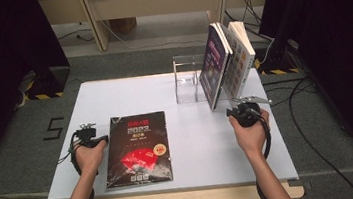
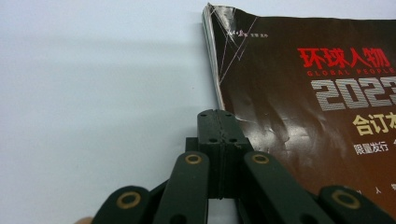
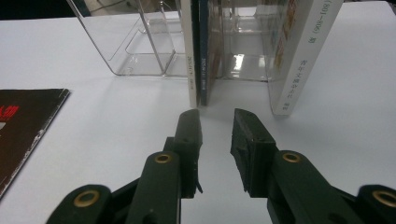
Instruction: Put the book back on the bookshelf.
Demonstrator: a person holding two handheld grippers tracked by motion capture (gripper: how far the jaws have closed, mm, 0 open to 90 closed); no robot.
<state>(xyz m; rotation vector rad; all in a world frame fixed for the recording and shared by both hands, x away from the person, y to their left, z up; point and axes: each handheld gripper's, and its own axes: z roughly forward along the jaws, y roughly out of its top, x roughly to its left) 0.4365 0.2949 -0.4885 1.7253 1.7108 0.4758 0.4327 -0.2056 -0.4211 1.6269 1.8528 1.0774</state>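
The flat, glossy black magazine [image 1: 137, 149] carried red characters and striped grey numerals across its cover, with a cluster of red shapes below them and a small red-and-gold badge at about three o'clock of that cluster. The matte white table top [image 1: 194, 142] was plain, and the clear plastic book stand [image 1: 186, 81] had no tint. The black left gripper [image 2: 217, 123] showed brass-coloured rivets, as did the black right gripper [image 3: 217, 122], which faced a white book spine [image 3: 191, 60] beside a dark navy one [image 3: 204, 56].

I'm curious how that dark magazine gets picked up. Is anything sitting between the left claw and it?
Nothing visible. The left claw, jaws shut together with nothing between them, is right at the spine edge of the magazine, which lies flat on the white table. The table beside that edge is bare. Whether the tips touch the cover I cannot tell.
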